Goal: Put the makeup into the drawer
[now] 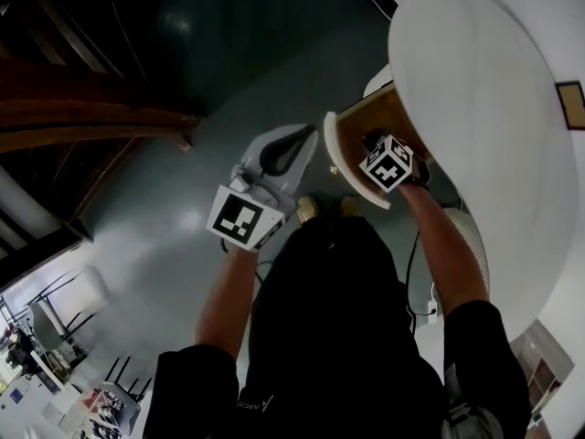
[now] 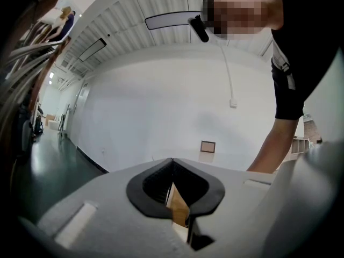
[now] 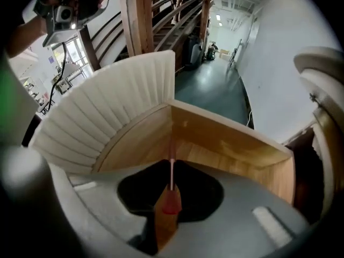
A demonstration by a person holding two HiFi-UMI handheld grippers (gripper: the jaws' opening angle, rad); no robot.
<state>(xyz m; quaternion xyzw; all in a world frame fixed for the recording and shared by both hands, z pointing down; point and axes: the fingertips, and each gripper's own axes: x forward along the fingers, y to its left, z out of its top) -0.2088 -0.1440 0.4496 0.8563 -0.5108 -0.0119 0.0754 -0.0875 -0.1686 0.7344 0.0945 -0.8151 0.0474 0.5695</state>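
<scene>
Makeup stick (image 3: pixel 171 198) (slim, pink) is pinched in the closed right gripper (image 3: pixel 171 163), pointing steeply down above the open drawer (image 3: pixel 231 141). Recommend lowering inside its walls before release. Left gripper (image 2: pixel 172 163) closed, empty, beside drawer.

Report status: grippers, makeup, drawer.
Right gripper shut on pink makeup stick, above open drawer. Left gripper shut, empty, beside drawer front. Visible drawer floor looks bare.
</scene>
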